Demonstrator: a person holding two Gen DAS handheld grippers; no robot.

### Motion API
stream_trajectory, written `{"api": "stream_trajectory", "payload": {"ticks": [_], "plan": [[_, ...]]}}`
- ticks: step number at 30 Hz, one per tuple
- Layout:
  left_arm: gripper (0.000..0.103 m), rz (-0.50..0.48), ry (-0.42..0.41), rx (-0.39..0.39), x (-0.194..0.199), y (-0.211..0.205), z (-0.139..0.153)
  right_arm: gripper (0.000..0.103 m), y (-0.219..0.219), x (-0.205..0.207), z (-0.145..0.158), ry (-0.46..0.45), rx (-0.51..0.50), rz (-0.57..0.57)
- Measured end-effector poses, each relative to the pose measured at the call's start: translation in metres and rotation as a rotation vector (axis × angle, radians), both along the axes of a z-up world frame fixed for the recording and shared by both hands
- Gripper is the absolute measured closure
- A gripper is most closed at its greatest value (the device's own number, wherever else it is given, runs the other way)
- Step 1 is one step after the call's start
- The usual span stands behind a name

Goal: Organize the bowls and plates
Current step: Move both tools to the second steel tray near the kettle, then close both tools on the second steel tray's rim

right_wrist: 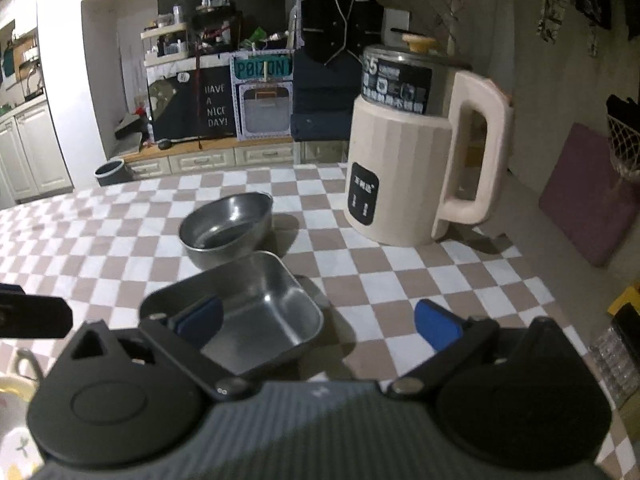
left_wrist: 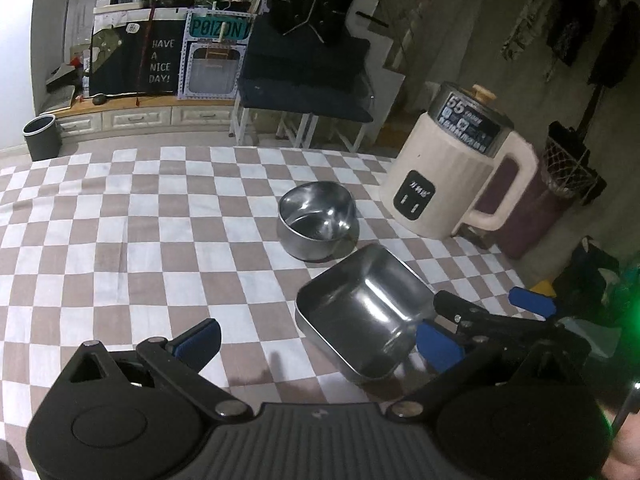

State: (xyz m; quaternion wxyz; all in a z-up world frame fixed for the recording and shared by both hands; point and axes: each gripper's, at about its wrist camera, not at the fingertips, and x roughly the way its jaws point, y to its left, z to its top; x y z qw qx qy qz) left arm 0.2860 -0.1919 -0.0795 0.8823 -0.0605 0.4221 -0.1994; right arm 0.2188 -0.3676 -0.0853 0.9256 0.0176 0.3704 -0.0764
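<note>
A square steel dish [left_wrist: 360, 312] [right_wrist: 256, 312] lies on the checked tablecloth [left_wrist: 140, 240], with a round steel bowl [left_wrist: 316, 220] [right_wrist: 228, 224] just behind it. My left gripper [left_wrist: 320, 344] is open; its right pad sits at the dish's near right corner and its left pad is over bare cloth. My right gripper [right_wrist: 318, 324] [left_wrist: 492, 304] is open too. It straddles the dish's right wall, left pad inside the dish and right pad outside over the cloth. Neither gripper holds anything.
A cream electric jug [left_wrist: 452, 184] [right_wrist: 400, 168] stands at the table's far right, close behind the bowl. A white patterned cup [right_wrist: 16, 384] shows at the lower left of the right wrist view. The table edge [right_wrist: 560, 320] drops off to the right.
</note>
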Motion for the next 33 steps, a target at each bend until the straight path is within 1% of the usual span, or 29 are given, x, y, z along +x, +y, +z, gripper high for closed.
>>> {"api": "stream_trajectory", "payload": {"ticks": [2,4,6,12,16,18,22,24,27,29,33], "plan": [[0.001,0.007,0.005,0.015,0.003,-0.004,-0.003,0.0,-0.005,0.007,-0.004,0.028,0.02,-0.02],[0.001,0.011,0.01,0.016,0.006,-0.006,-0.005,0.0,-0.01,0.011,-0.007,0.035,0.048,-0.032],[0.001,0.015,0.014,0.016,0.009,-0.01,-0.008,0.0,-0.011,0.014,-0.012,0.042,0.047,-0.031],[0.001,0.009,0.02,0.033,0.015,-0.021,-0.016,0.005,-0.011,0.019,-0.019,0.047,0.036,0.039],[0.002,0.014,0.027,0.047,0.017,-0.026,-0.021,0.011,-0.015,0.024,-0.022,0.039,0.06,0.061],[0.002,0.019,0.03,0.055,0.018,-0.029,-0.024,0.013,-0.014,0.026,-0.023,0.029,0.052,0.086],[0.002,0.028,0.038,0.068,0.022,-0.033,-0.029,0.019,-0.014,0.032,-0.03,0.043,0.053,0.121],[0.002,0.033,0.043,0.075,0.025,-0.034,-0.031,0.021,-0.015,0.035,-0.033,0.049,0.048,0.132],[0.003,0.039,0.048,0.085,0.027,-0.036,-0.035,0.025,-0.018,0.039,-0.039,0.061,0.041,0.127],[0.005,0.042,0.058,0.09,0.03,-0.036,-0.039,0.031,-0.022,0.041,-0.042,0.071,0.046,0.115],[0.005,0.053,0.076,0.097,0.032,-0.036,-0.043,0.035,-0.026,0.044,-0.044,0.061,0.057,0.101]]}}
